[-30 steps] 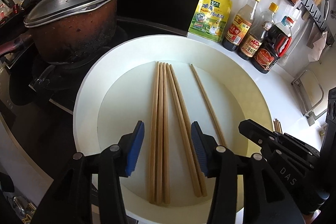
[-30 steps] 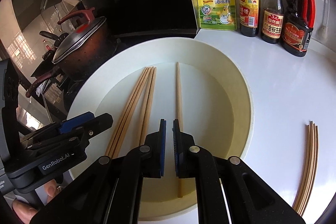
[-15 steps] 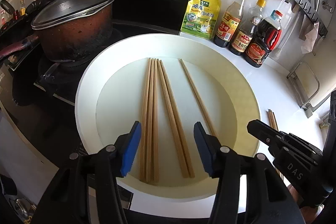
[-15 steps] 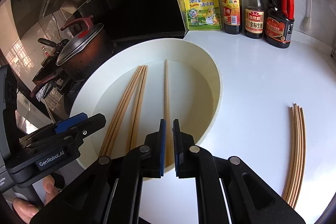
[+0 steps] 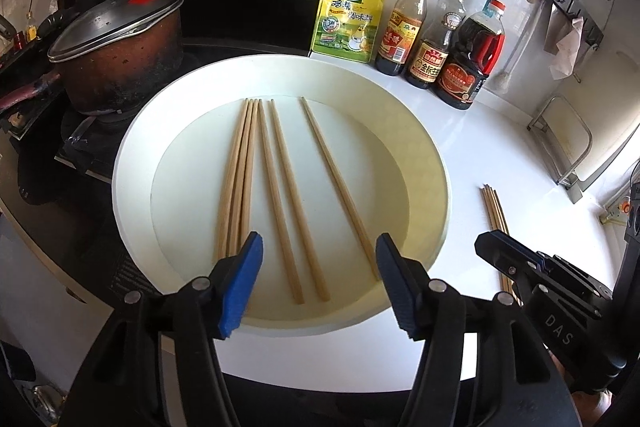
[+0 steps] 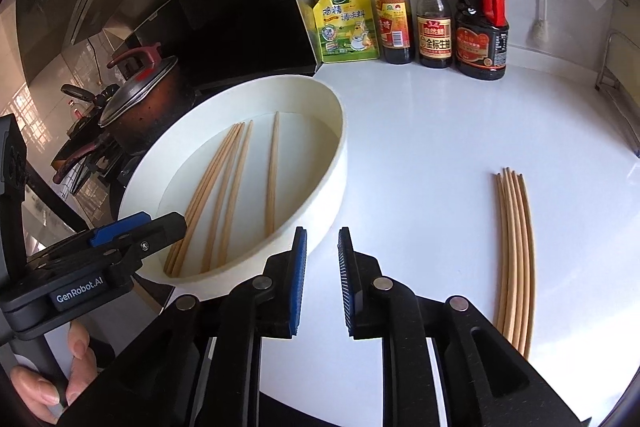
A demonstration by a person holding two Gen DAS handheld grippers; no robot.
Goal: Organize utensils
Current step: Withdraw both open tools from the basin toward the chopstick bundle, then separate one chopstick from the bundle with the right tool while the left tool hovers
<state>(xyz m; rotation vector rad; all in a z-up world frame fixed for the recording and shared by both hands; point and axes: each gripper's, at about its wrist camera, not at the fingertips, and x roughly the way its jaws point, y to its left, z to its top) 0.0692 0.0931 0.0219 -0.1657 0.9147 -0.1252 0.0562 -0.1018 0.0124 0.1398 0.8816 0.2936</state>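
Nearest to me, my right gripper hangs over the bare white surface, just off the near rim of the basin; its fingers are opening and nothing is between them. My left gripper hovers above the near rim of the white basin, its fingers also opening and empty, wide enough to take several sticks together. In the basin lie six chopsticks, I think: a tight bundle on the left, a pair in the middle, one alone on the right, all pointing far so I can grip their near ends. On the surface to the right, well apart from the basin, a sorted bunch of chopsticks lies parallel. Far behind stand the sauce bottles and the pot.
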